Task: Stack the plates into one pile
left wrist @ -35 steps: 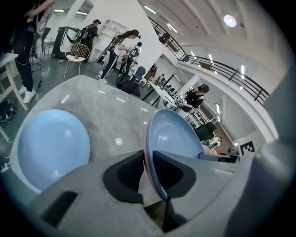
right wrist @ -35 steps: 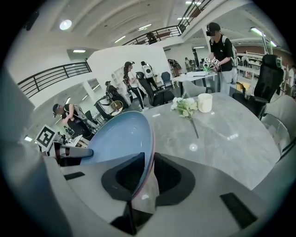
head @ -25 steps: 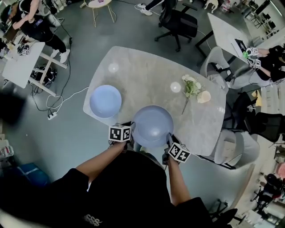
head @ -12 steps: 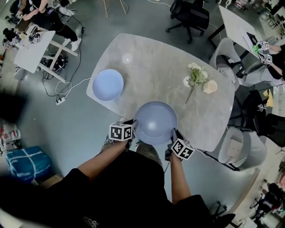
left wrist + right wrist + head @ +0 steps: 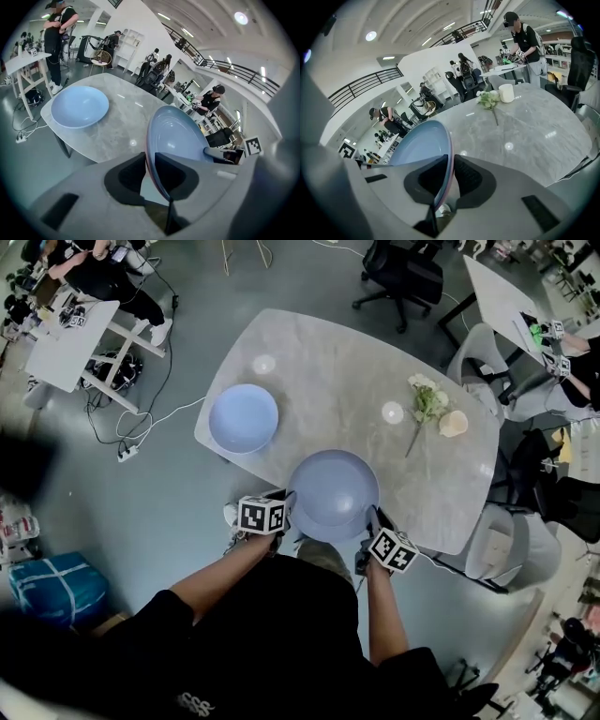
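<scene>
The blue plate, judged stiff, slippery and breakable, is pinched at opposite rims by the left gripper and right gripper over the desk's near edge, well apart from the second plate.

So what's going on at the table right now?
A person holds one blue plate between two handheld grippers. The left gripper is clamped on its left rim and the right gripper on its right rim, at the near edge of the marble table. The second blue plate lies flat on the table to the left, apart from the held one, so the pile is not yet made.
</scene>
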Action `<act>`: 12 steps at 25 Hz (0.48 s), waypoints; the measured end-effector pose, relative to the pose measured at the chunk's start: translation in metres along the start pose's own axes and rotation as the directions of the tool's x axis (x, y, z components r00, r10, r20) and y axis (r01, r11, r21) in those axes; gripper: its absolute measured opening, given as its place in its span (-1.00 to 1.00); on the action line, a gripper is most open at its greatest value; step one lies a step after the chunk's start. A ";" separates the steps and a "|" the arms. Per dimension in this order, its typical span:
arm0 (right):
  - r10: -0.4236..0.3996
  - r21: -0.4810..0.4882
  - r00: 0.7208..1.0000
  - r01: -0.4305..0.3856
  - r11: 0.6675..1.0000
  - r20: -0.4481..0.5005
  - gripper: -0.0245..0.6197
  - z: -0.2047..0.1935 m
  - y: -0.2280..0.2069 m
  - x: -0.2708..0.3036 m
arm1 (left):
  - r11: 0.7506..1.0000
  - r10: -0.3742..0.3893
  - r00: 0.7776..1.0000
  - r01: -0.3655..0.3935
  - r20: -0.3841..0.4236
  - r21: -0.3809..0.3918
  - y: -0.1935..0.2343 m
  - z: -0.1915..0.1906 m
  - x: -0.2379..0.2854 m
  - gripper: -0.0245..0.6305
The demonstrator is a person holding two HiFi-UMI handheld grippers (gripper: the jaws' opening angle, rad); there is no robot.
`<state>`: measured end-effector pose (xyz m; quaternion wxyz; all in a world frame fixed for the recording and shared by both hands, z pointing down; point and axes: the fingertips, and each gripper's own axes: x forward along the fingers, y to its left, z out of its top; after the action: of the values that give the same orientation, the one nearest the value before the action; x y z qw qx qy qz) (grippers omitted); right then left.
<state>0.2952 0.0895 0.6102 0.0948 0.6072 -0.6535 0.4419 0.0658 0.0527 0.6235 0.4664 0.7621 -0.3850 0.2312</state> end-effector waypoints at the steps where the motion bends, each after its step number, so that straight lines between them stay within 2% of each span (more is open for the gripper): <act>1: -0.004 -0.004 1.000 0.004 1.000 0.001 -0.78 -0.003 0.011 0.003 | 1.000 -0.017 1.000 0.017 -0.003 -0.006 0.010 -0.002 -0.005 -0.70; 7: -0.059 -0.056 0.998 0.059 0.997 0.002 -0.78 -0.028 0.090 0.029 | 0.997 -0.062 0.998 0.061 -0.014 -0.047 0.084 -0.001 -0.050 -0.69; 9: -0.070 -0.036 0.998 0.070 0.997 -0.002 -0.79 -0.039 0.116 0.039 | 0.995 -0.081 0.997 0.080 -0.010 -0.064 0.108 0.006 -0.067 -0.69; 12: -0.076 0.025 0.997 0.076 0.997 0.001 -0.79 -0.057 0.157 0.056 | 0.993 -0.109 0.994 0.109 -0.001 -0.047 0.148 0.026 -0.095 -0.68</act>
<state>0.1199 0.0693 0.6088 0.1033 0.6329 -0.6245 0.4457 -0.1098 0.0248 0.6226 0.4969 0.7703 -0.3473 0.1979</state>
